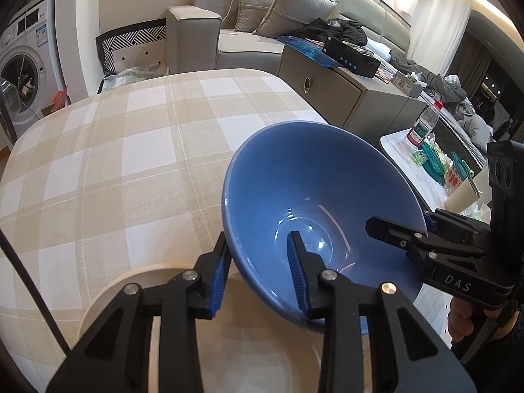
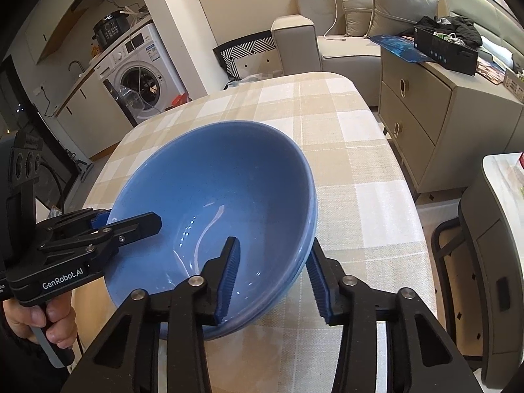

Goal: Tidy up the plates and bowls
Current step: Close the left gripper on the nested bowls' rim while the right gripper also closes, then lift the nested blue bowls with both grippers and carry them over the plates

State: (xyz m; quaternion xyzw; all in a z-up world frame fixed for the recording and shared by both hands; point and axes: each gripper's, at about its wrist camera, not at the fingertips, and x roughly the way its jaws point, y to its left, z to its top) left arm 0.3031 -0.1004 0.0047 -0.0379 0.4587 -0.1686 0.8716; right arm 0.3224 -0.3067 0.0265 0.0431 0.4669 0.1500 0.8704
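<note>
A big blue bowl [image 1: 304,180] sits over a checked tablecloth [image 1: 131,150], its near edge above a cream plate [image 1: 108,298]. My left gripper [image 1: 258,239] straddles the bowl's left rim, one blue pad against the outer wall and the other inside, shut on it. At the opposite rim my right gripper [image 1: 422,226] clamps the wall, with a hand under it. In the right wrist view the bowl [image 2: 222,183] fills the middle and my right gripper [image 2: 274,242] holds its right rim between its pads. The left gripper [image 2: 127,219] bites the far left rim there.
The table's far half [image 2: 327,114] is bare cloth. A grey cabinet [image 2: 425,114] stands to the right of the table, with a sofa [image 1: 249,42] behind it. A low side table carries a water bottle [image 1: 424,124] and packets. A washing machine [image 2: 137,82] is back left and a dark chair [image 2: 458,262] at the right.
</note>
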